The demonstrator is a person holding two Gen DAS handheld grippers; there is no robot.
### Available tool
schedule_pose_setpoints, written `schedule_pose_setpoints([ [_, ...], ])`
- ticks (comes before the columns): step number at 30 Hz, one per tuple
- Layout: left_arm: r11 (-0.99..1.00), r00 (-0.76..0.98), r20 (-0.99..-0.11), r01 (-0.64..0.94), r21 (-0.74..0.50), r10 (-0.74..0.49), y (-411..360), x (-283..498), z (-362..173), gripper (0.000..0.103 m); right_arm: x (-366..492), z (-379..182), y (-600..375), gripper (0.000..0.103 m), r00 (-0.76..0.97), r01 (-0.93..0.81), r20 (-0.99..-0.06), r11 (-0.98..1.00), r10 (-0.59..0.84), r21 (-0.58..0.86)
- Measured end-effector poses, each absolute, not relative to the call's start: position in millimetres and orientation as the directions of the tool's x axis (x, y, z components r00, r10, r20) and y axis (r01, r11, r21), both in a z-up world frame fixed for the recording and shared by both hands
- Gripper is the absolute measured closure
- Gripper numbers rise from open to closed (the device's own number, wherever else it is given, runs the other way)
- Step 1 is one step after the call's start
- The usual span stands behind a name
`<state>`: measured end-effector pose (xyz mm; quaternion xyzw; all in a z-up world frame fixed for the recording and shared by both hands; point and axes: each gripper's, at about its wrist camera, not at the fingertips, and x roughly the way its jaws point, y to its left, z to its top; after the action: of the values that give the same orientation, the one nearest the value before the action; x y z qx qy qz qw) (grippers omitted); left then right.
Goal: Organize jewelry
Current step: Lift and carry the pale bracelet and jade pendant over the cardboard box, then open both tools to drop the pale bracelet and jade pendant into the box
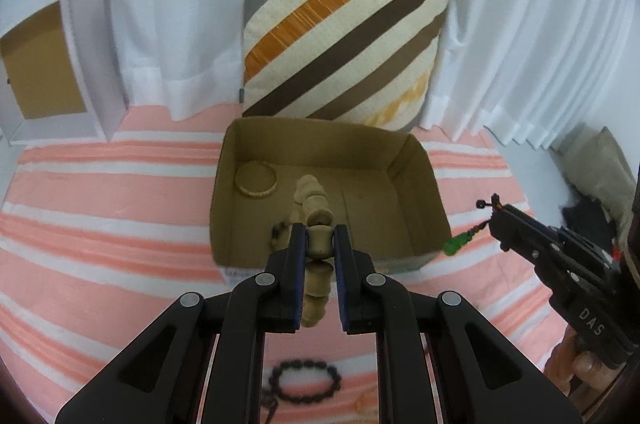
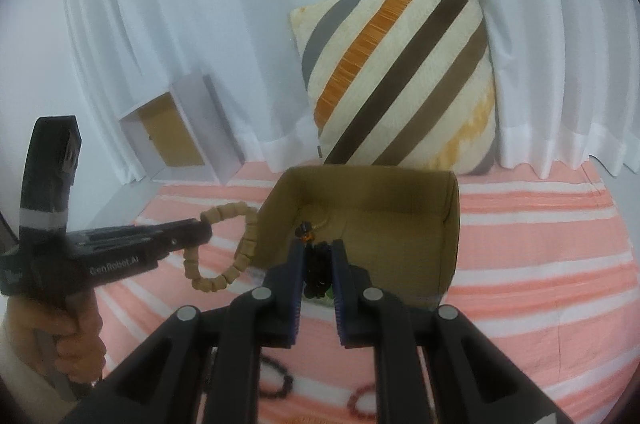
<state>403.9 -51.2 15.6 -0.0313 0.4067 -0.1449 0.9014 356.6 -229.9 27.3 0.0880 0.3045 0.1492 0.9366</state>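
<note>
Matt wooden beads (image 1: 319, 244), a plain cardboard box (image 1: 416, 179), woven striped cloth (image 1: 100, 191), and black plastic claws.

White letters reading "DAS" stand on the side of the right tool's (image 1: 495, 220) black body in the left wrist view, and white lettering reading "GenRobot.AI" runs along the side of the left tool's (image 2: 202, 230) black body in the right wrist view.

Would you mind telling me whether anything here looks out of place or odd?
Nothing looks damaged. Loose pieces lie outside the cardboard box: a dark bead bracelet and a reddish one on the striped cloth. Both grippers grip jewelry.
</note>
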Motion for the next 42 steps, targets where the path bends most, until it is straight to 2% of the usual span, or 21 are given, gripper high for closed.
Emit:
schedule_pose_setpoints([
  [10, 0.956, 0.591, -0.757, 0.248, -0.158, -0.279, -75, 446, -9, 0.092, 420, 8, -237, 0.09, 0.722, -0.18, -0.625, 0.953, 0.297, 0.245],
  [20, 0.962, 0.57, -0.783, 0.238, -0.132, -0.249, -81, 467, -39, 0.092, 447, -22, -240, 0.09, 0.7, -0.136, -0.665, 0.963, 0.26, 0.233],
  [24, 0.965, 0.579, -0.782, 0.241, -0.105, -0.23, -85, 471, -45, 0.09, 454, -29, -246, 0.085, 0.697, -0.109, -0.673, 0.964, 0.248, 0.242],
  [25, 0.967, 0.576, -0.787, 0.235, -0.099, -0.22, -86, 472, -46, 0.081, 455, -30, -247, 0.066, 0.695, -0.099, -0.676, 0.964, 0.245, 0.248],
  [26, 0.968, 0.574, -0.791, 0.23, -0.095, -0.214, -85, 472, -48, 0.055, 455, -31, -249, 0.037, 0.698, -0.081, -0.677, 0.965, 0.234, 0.249],
  [27, 0.97, 0.577, -0.789, 0.225, -0.092, -0.208, -85, 472, -48, 0.041, 454, -31, -251, 0.03, 0.706, -0.065, -0.672, 0.966, 0.221, 0.25],
  [28, 0.973, 0.59, -0.783, 0.217, -0.084, -0.199, -84, 470, -47, 0.021, 454, -30, -253, 0.029, 0.712, -0.061, -0.667, 0.966, 0.219, 0.252],
  [29, 0.977, 0.613, -0.769, 0.205, -0.065, -0.18, -83, 466, -45, 0.016, 452, -30, -254, 0.029, 0.715, -0.06, -0.664, 0.966, 0.218, 0.252],
  [42, 0.98, 0.647, -0.745, 0.197, -0.037, -0.158, -70, 409, -45, 0.01, 406, -28, -248, 0.029, 0.751, -0.032, -0.653, 0.992, 0.104, 0.121],
])
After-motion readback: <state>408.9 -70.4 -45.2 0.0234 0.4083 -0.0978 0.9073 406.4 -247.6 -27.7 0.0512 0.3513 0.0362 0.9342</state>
